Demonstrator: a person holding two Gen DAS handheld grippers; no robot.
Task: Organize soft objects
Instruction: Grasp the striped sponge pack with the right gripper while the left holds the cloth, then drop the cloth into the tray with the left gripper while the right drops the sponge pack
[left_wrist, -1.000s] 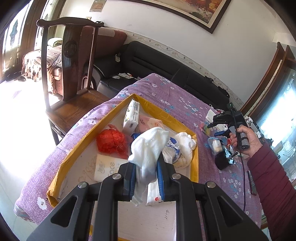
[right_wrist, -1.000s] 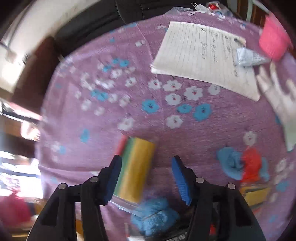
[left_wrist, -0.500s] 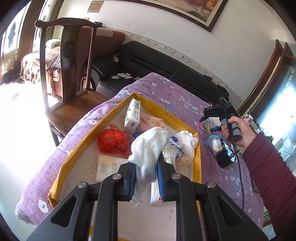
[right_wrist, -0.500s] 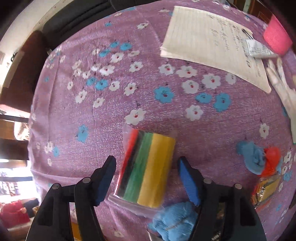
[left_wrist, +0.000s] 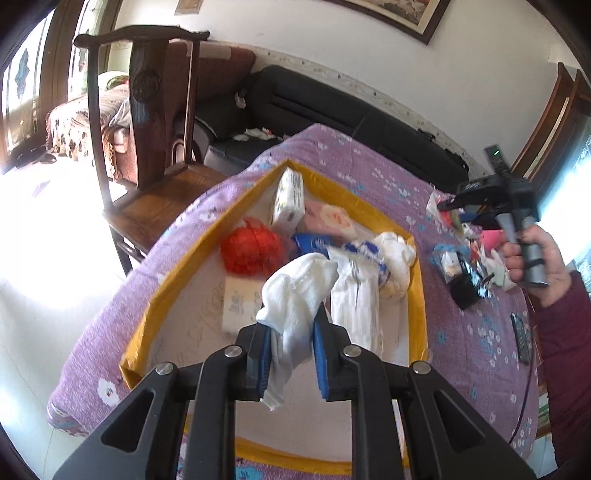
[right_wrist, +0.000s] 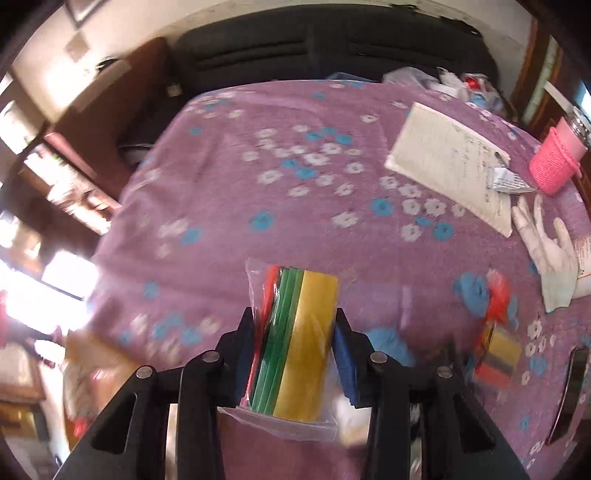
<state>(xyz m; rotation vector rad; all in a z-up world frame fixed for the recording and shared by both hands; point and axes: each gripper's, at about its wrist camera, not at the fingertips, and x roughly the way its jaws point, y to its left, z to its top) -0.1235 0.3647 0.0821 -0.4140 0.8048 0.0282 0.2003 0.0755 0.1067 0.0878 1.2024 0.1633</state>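
Left gripper (left_wrist: 291, 354) clamps white sock (left_wrist: 295, 295) above yellow-rimmed box (left_wrist: 416, 295) | right gripper (right_wrist: 295, 354) clamps coloured-sheet packet (right_wrist: 295, 343), long axis along fingers | I judge left nearer the drop

The white cloth (left_wrist: 295, 295) hides part of the packs behind it in the yellow box (left_wrist: 417, 295), whose near edge is covered by the left gripper (left_wrist: 291, 354). The labels on those packs are too blurred to read
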